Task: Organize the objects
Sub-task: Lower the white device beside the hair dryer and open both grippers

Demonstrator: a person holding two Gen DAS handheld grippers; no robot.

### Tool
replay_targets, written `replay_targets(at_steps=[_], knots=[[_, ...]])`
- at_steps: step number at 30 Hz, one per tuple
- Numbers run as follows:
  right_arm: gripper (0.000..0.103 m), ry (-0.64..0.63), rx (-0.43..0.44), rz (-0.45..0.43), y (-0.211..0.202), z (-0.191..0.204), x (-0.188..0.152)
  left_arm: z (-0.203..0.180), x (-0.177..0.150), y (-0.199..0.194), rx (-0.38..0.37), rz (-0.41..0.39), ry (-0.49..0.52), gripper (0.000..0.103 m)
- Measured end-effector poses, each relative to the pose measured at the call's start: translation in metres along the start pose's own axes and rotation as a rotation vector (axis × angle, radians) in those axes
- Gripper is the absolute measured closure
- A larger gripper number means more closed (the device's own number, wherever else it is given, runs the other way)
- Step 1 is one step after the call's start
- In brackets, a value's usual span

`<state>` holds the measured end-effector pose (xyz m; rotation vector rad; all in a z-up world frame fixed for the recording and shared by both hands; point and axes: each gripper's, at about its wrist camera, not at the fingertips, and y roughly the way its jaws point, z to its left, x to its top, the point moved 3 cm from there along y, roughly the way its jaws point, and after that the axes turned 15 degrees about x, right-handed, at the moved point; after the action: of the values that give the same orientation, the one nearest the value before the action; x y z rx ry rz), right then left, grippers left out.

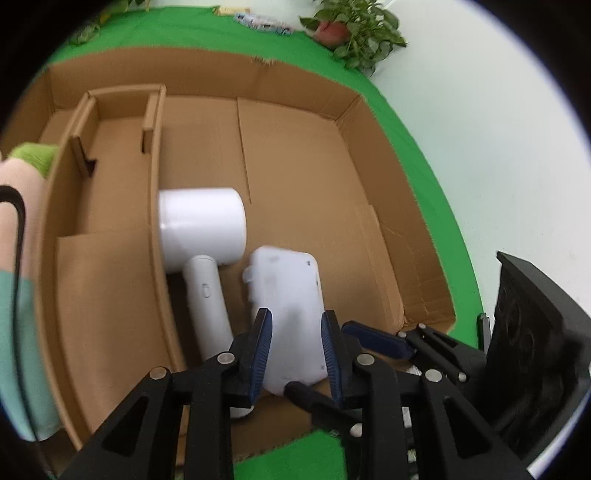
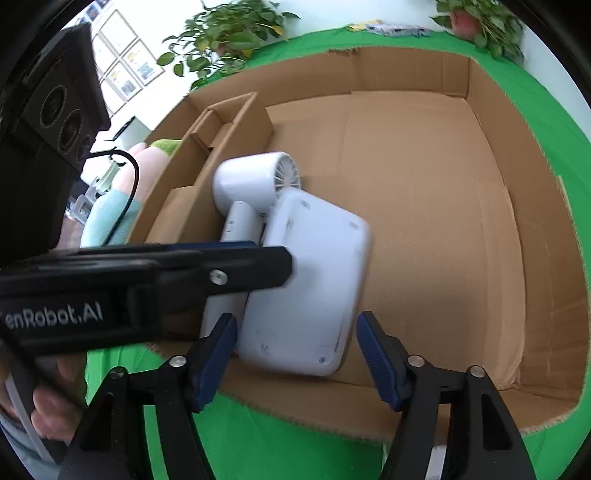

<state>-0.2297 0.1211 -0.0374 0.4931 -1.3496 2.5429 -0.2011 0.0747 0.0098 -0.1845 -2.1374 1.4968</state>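
Two white plastic things lie inside a wide, shallow cardboard box (image 1: 295,155) in the left wrist view: a hair dryer (image 1: 201,236) with a smooth round barrel and a tapering handle, and a flat rounded-corner device (image 1: 286,295) with a matte, slightly frosted shell. They rest side by side on the box floor, the dryer's handle just beside the device's long edge. A narrow cardboard divider (image 1: 122,122), folded into small open compartments, runs along the box's left side; the dryer's barrel sits against it. The box stands on a bright green cloth (image 1: 417,155) with a fuzzy nap. The left gripper (image 1: 297,350), black with ribbed blue pads, has its fingers clamped on the near end of the flat device, one pad on each long edge. The other gripper's blue-padded finger shows just to the right. A potted plant (image 1: 354,29) stands beyond the cloth.

From the right wrist view, the same box (image 2: 424,177) shows plain brown corrugated walls and a creased floor. The hair dryer (image 2: 255,181) shows a ribbed round grille at the barrel's end, and the flat device (image 2: 314,280) lies partly over its handle, small screw holes dotting its back. The right gripper (image 2: 297,350) has its fingers apart, standing either side of the device's near end without pressing it. The left gripper's black arm crosses from the left and meets the device's edge.
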Motion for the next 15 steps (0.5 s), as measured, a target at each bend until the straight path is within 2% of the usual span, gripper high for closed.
replay_targets(at_steps=[3,6,8,9,10,15], knots=[[0.031,0.013,0.020,-0.031,-0.012,-0.002,0.005,0.012,-0.005,-0.022,0.011,-0.058,-0.006,0.078],[0.031,0.055,0.003,-0.050,-0.013,-0.012,0.014,0.026,-0.014,-0.036,0.021,-0.088,-0.016,0.078],[0.040,0.068,-0.019,-0.035,-0.003,-0.017,0.017,0.036,-0.017,-0.041,0.027,-0.094,-0.024,0.078],[0.050,0.074,-0.025,-0.026,0.002,-0.019,0.017,0.040,-0.019,-0.042,0.029,-0.097,-0.028,0.078],[0.055,0.081,-0.026,-0.021,0.006,-0.020,0.016,0.044,-0.021,-0.043,0.031,-0.101,-0.030,0.078],[0.061,0.066,-0.020,-0.044,0.017,-0.018,0.018,0.057,-0.029,-0.048,0.037,-0.119,-0.041,0.078]])
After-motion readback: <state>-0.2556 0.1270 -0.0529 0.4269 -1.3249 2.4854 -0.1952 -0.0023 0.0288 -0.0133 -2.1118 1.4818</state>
